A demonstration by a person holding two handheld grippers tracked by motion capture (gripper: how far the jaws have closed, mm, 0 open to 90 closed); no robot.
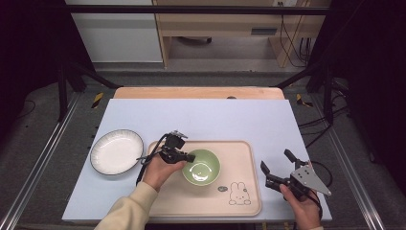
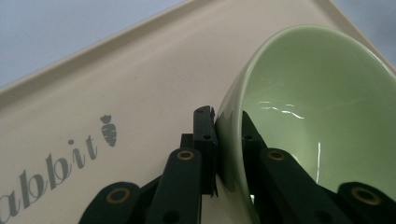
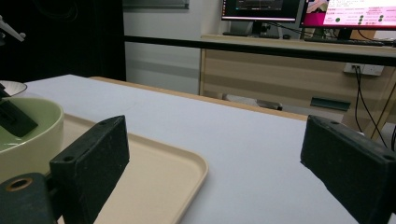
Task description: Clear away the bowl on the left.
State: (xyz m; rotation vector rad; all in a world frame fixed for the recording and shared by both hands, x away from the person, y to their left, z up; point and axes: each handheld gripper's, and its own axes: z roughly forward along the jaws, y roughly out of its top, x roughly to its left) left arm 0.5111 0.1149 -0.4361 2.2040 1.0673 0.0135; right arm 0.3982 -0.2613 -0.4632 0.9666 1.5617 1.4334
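Observation:
A pale green bowl (image 1: 202, 166) sits on a beige tray (image 1: 239, 158) printed with a rabbit. My left gripper (image 1: 190, 156) is shut on the bowl's left rim. In the left gripper view the bowl (image 2: 308, 93) has its rim pinched by my left gripper (image 2: 227, 140), one jaw outside the wall and one inside, above the tray (image 2: 116, 84). My right gripper (image 1: 276, 166) stands open to the right of the tray, nothing between its jaws. The right gripper view shows my right gripper (image 3: 219, 163) wide apart, with the bowl (image 3: 28, 135) at the left and the tray's corner (image 3: 159, 172) ahead.
A white plate (image 1: 116, 151) with a dark rim lies left of the tray on the light blue table top (image 1: 201, 117). A wooden strip (image 1: 198, 92) runs along the table's far edge. Metal frame rails (image 1: 38, 158) flank the table.

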